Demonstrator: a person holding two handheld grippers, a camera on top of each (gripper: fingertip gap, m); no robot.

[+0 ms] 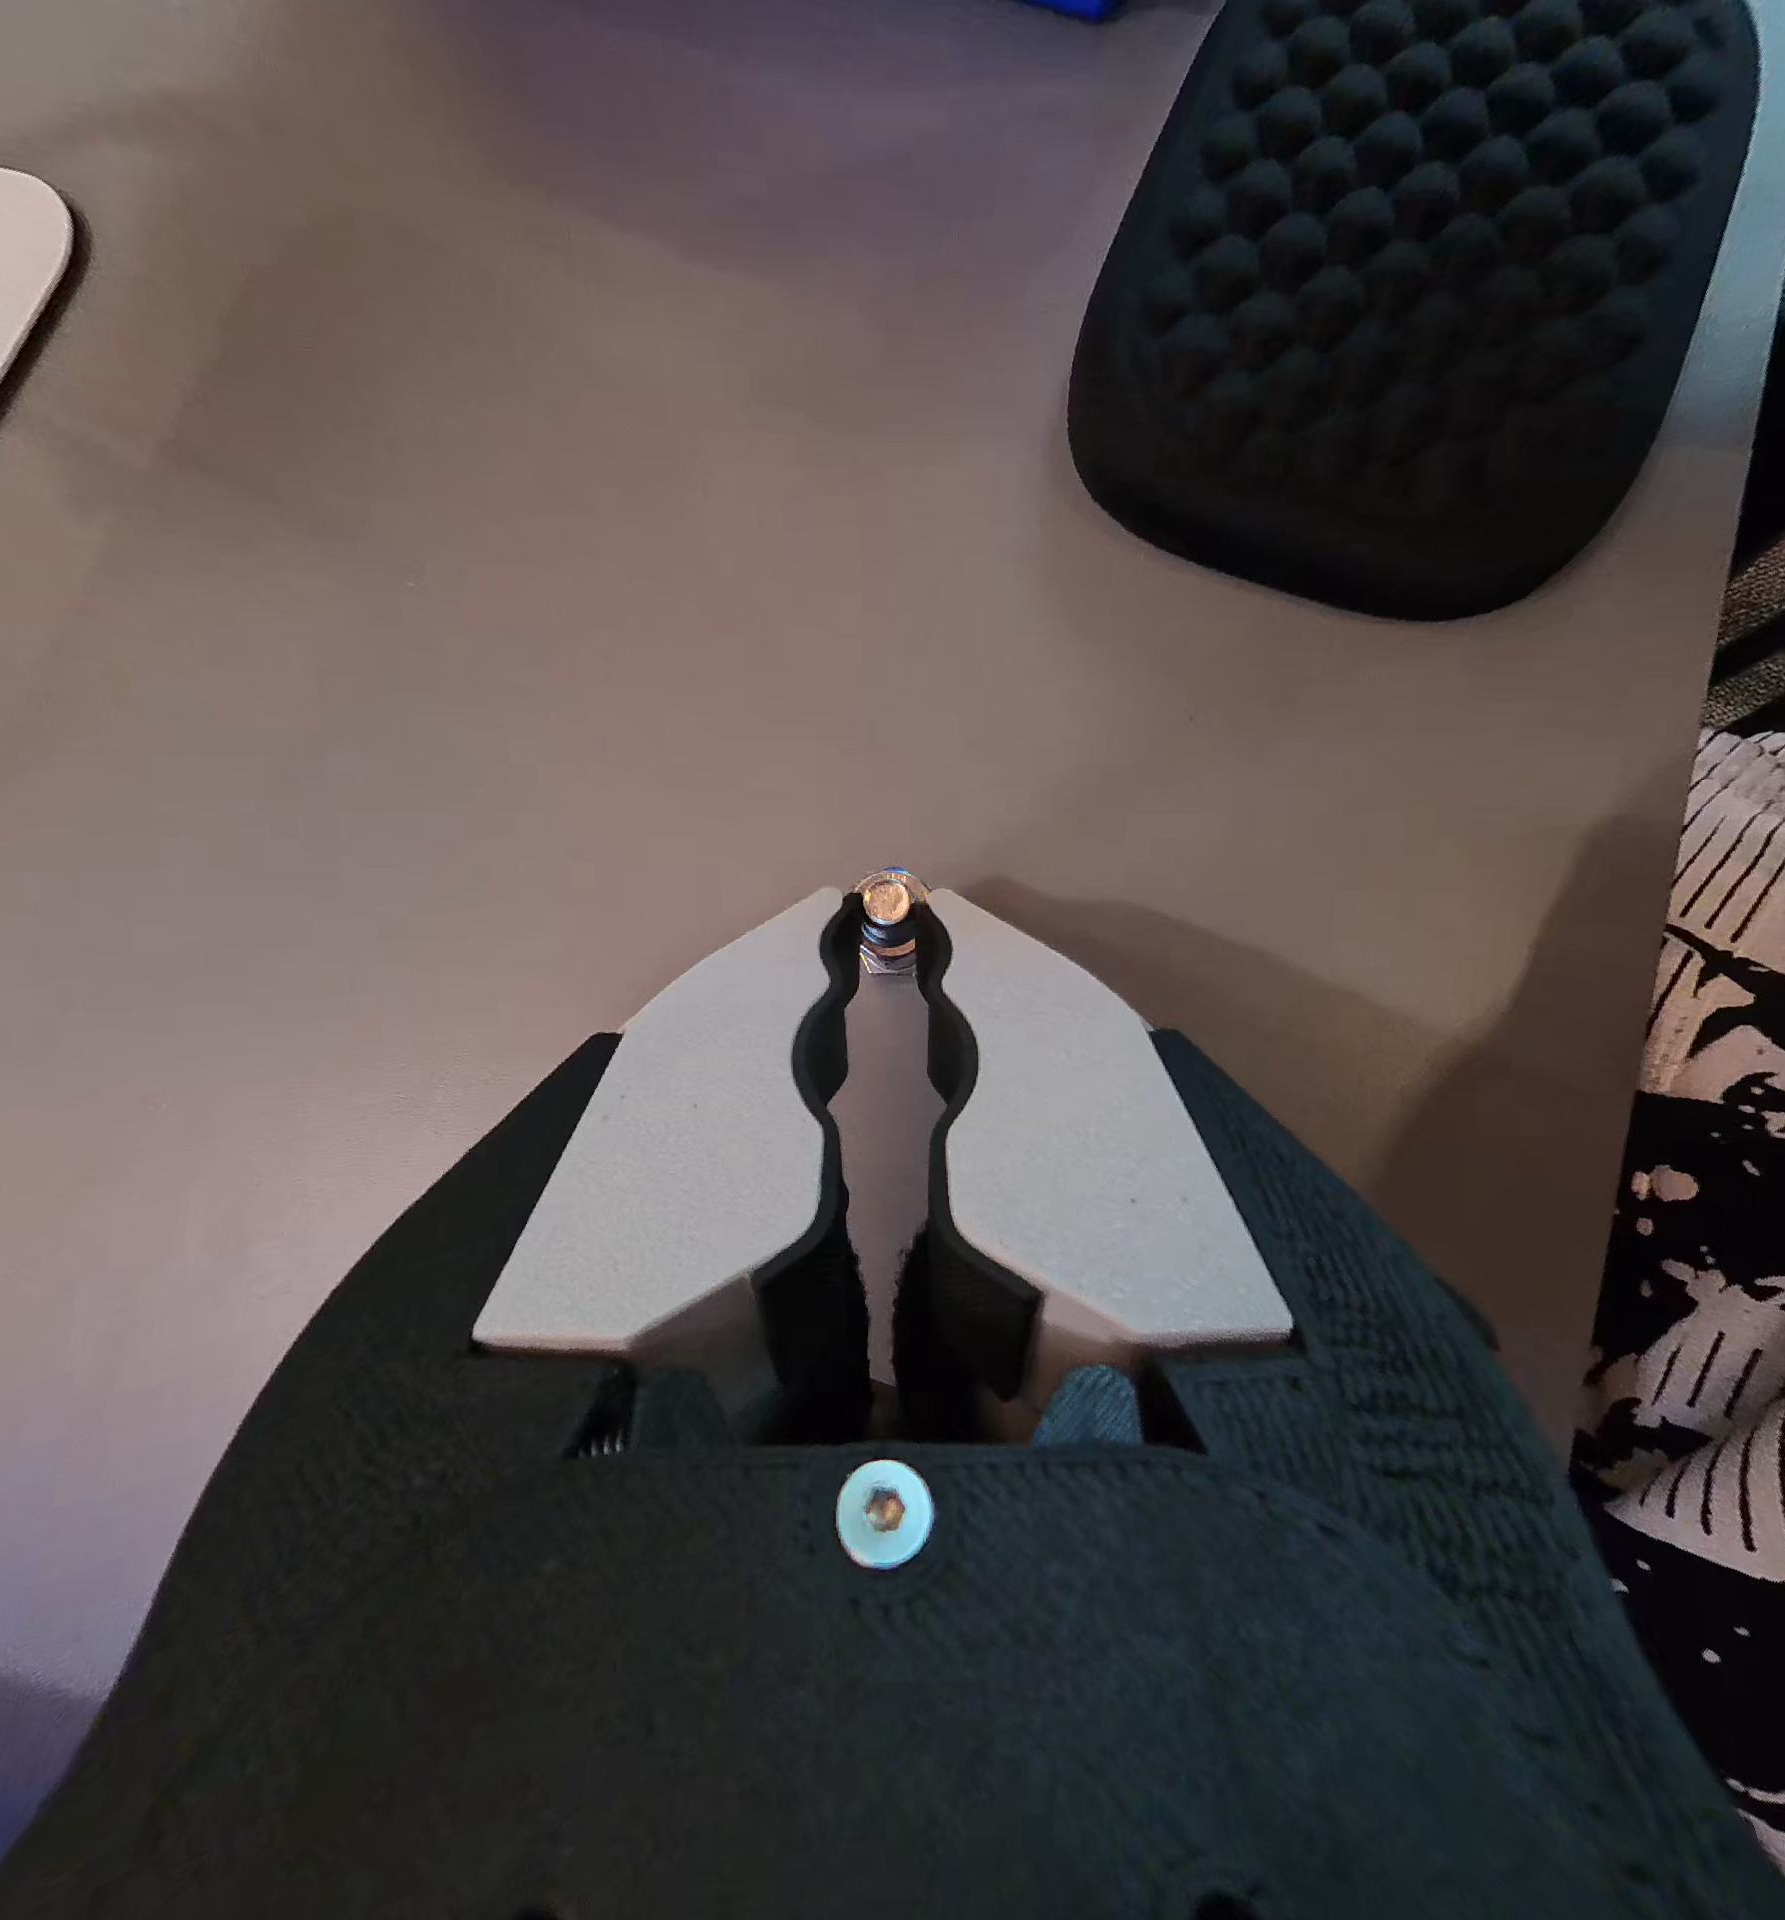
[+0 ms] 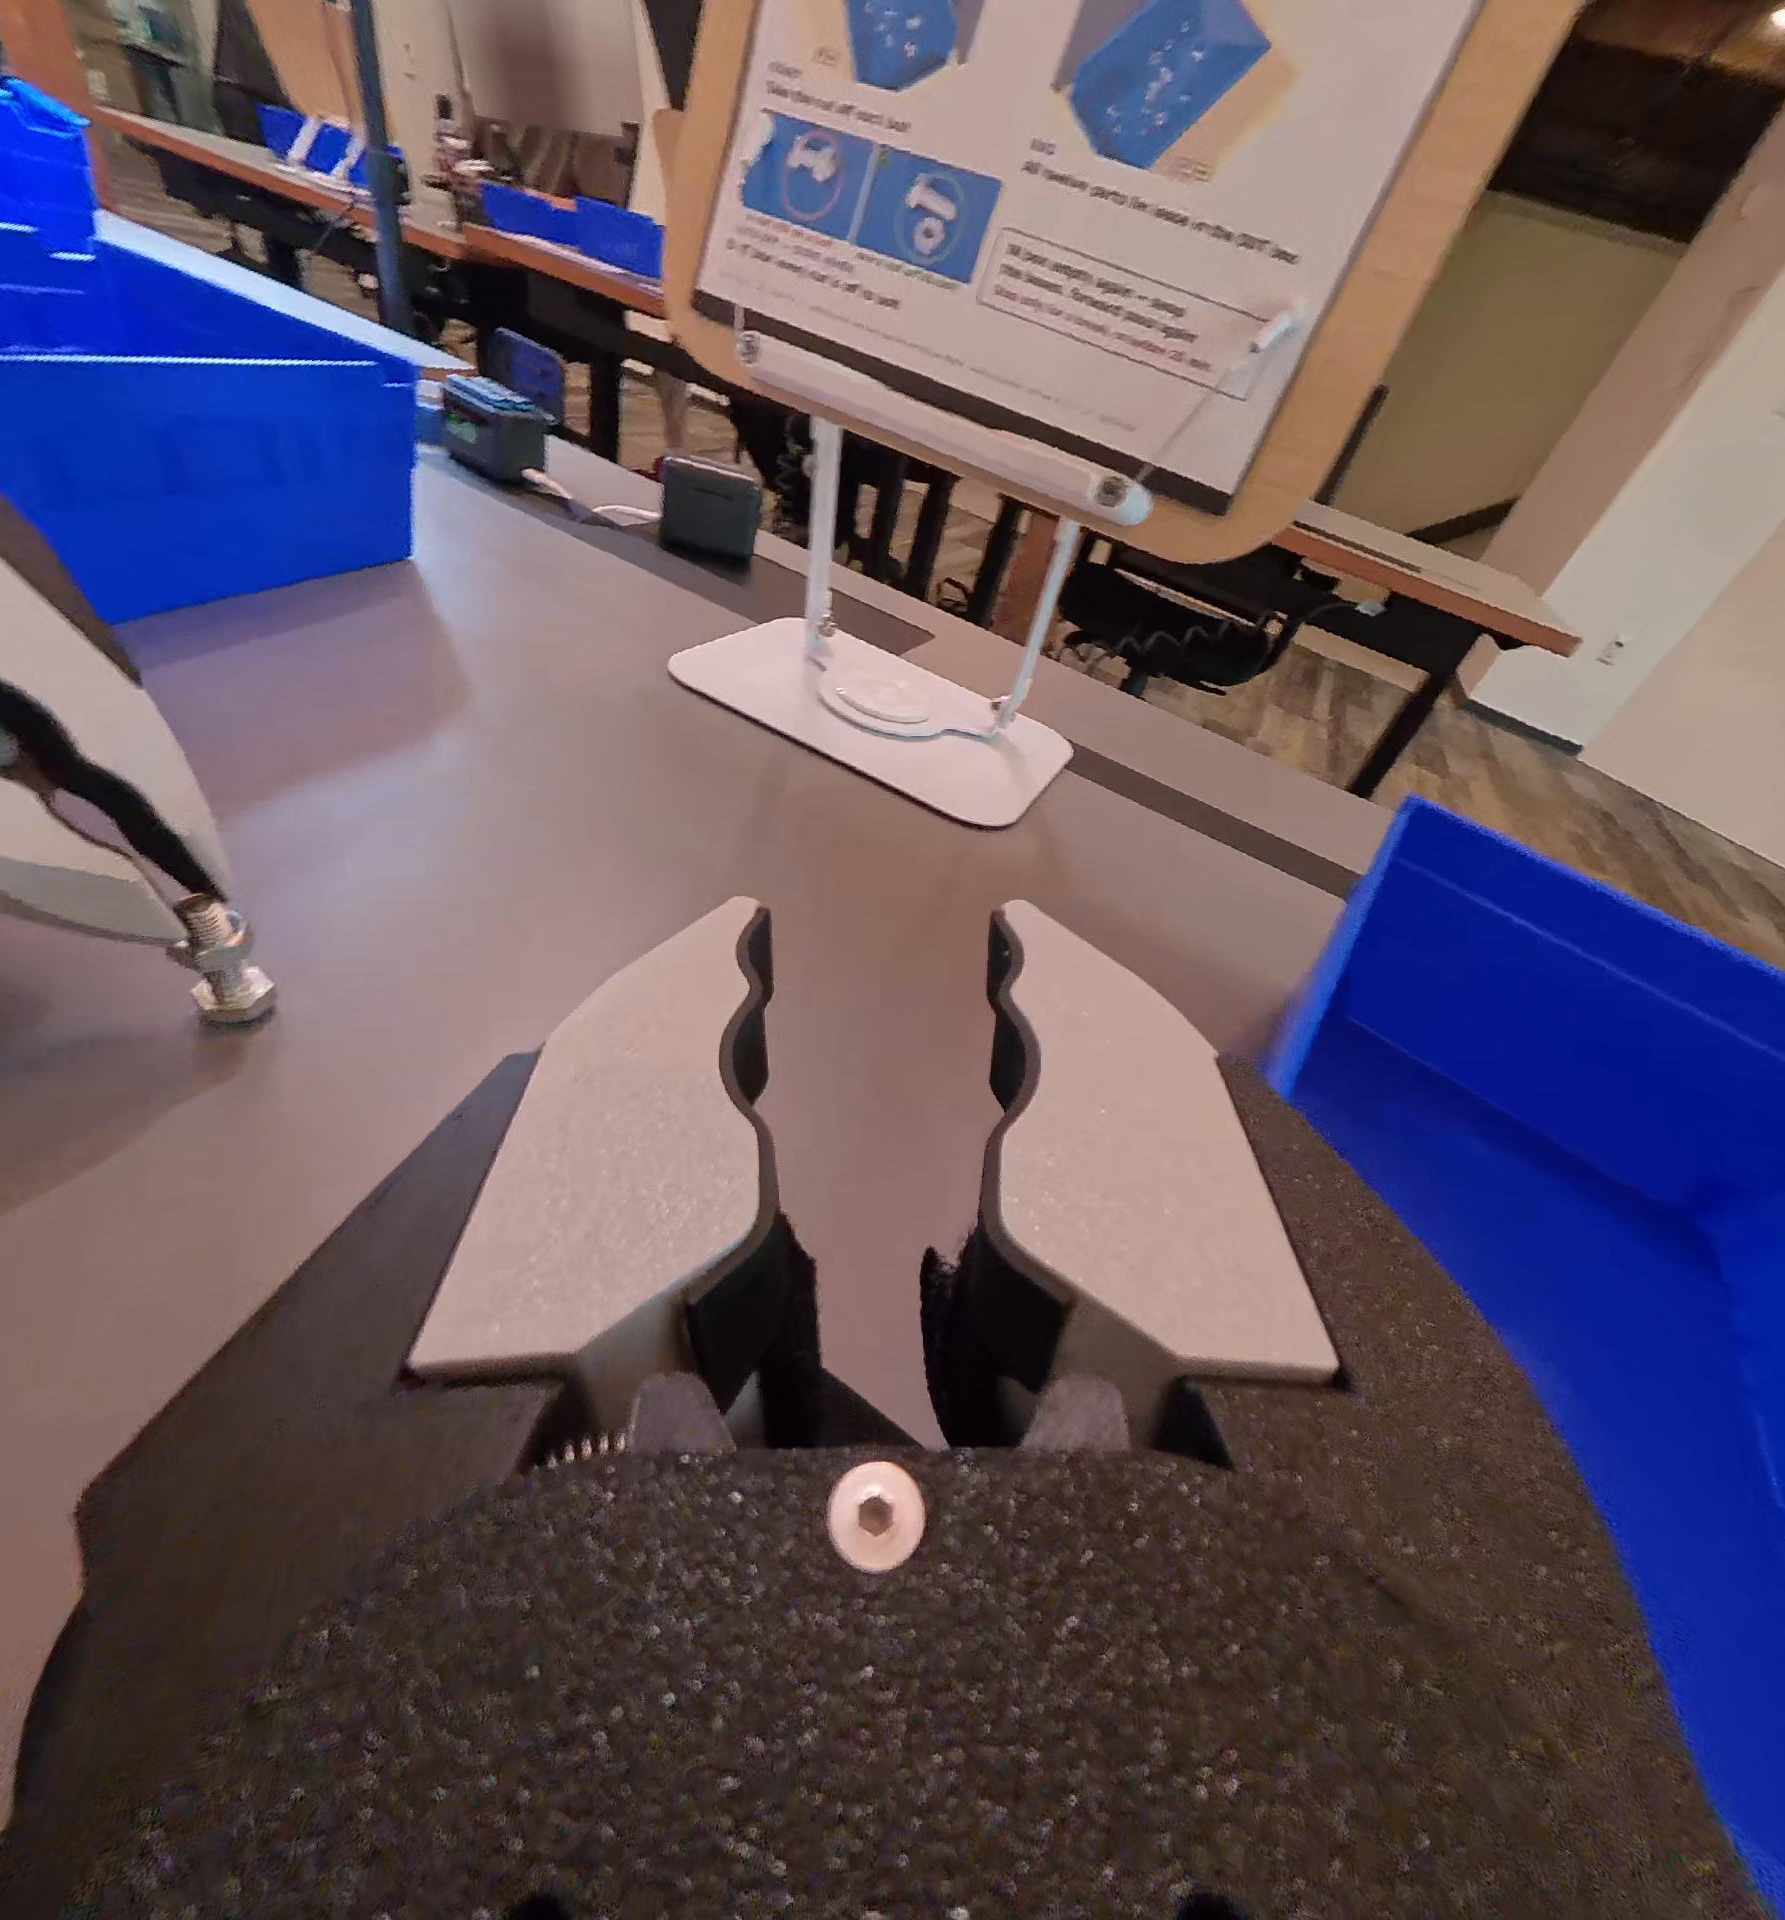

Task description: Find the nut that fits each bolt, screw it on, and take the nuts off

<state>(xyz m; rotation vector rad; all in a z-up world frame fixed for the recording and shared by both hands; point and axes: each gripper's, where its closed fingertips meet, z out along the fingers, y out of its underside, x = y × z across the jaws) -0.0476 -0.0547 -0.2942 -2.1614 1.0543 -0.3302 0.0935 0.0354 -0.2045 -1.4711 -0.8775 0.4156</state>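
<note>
My left gripper is shut on a silver bolt, gripping its threaded shaft at the fingertips. I look down on the shaft's end, with a nut on the threads just below. In the right wrist view the left gripper is at the far left. It holds the bolt tilted, with its hex head down on the grey table. My right gripper is open and empty above the table, to the right of the bolt.
A blue bin stands close on the right, and more blue bins at the back left. An instruction board on a white stand base stands ahead. A black bumpy pad lies by the table edge. Left tips to right tips: about 20 cm.
</note>
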